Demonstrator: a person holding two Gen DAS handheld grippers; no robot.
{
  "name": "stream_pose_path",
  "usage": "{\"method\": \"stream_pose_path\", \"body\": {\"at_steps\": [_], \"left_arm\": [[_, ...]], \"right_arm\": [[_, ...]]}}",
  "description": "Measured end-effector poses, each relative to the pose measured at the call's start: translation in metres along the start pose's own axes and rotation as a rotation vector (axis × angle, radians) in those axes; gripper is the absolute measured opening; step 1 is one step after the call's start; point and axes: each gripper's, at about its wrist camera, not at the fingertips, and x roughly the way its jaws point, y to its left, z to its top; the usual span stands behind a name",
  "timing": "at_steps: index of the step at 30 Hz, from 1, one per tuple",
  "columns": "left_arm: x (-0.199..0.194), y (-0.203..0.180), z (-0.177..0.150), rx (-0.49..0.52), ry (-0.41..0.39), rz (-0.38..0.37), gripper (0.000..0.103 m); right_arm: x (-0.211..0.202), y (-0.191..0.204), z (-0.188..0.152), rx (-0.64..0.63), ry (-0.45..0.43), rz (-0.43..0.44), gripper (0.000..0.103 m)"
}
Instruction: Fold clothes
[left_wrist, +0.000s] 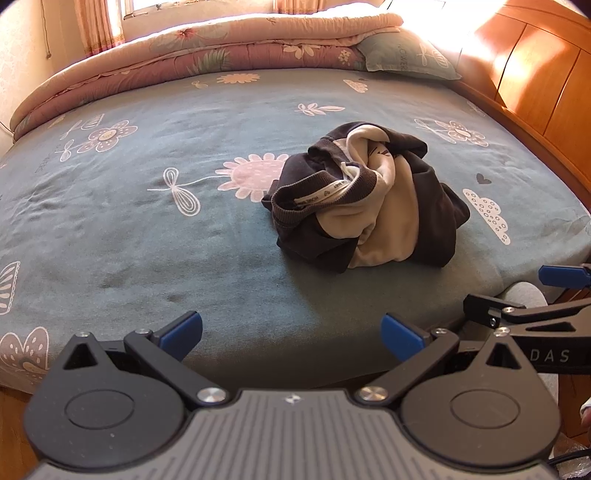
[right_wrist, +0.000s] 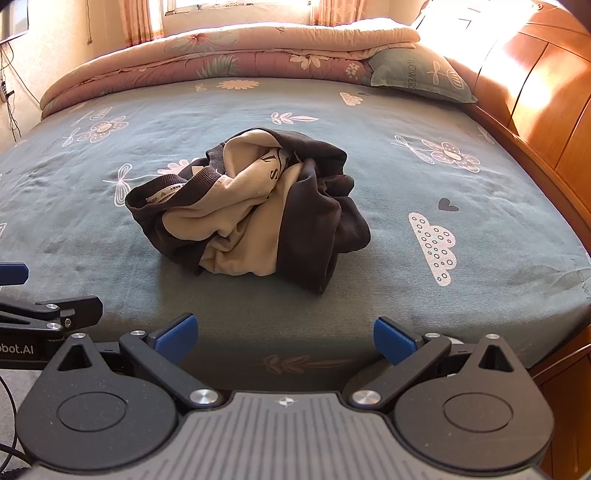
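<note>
A crumpled dark grey and cream sweatshirt (left_wrist: 365, 199) lies in a heap on the bed, its ribbed collar with a label strip facing me; it also shows in the right wrist view (right_wrist: 251, 214). My left gripper (left_wrist: 291, 338) is open and empty, hovering at the bed's near edge, short of the heap and a little left of it. My right gripper (right_wrist: 284, 339) is open and empty, at the near edge, straight in front of the heap. The right gripper's fingers (left_wrist: 561, 277) show at the right edge of the left wrist view, and the left gripper's arm (right_wrist: 51, 314) shows at the left of the right wrist view.
The bed has a teal flower-print sheet (left_wrist: 147, 229). A folded pink quilt (left_wrist: 207, 55) and a teal pillow (left_wrist: 402, 55) lie at the far end. A wooden headboard (left_wrist: 535, 74) runs along the right side. Curtains and a bright window stand behind.
</note>
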Motion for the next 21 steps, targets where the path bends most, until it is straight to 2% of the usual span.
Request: {"method": "stream_pose_path", "body": {"at_steps": [21], "left_arm": [[-0.0009,0.0024,-0.0019,-0.015,0.000,0.008,0.102]], "right_arm": [[0.0009,0.0026,-0.0011,-0.005,0.006,-0.004,0.103]]}}
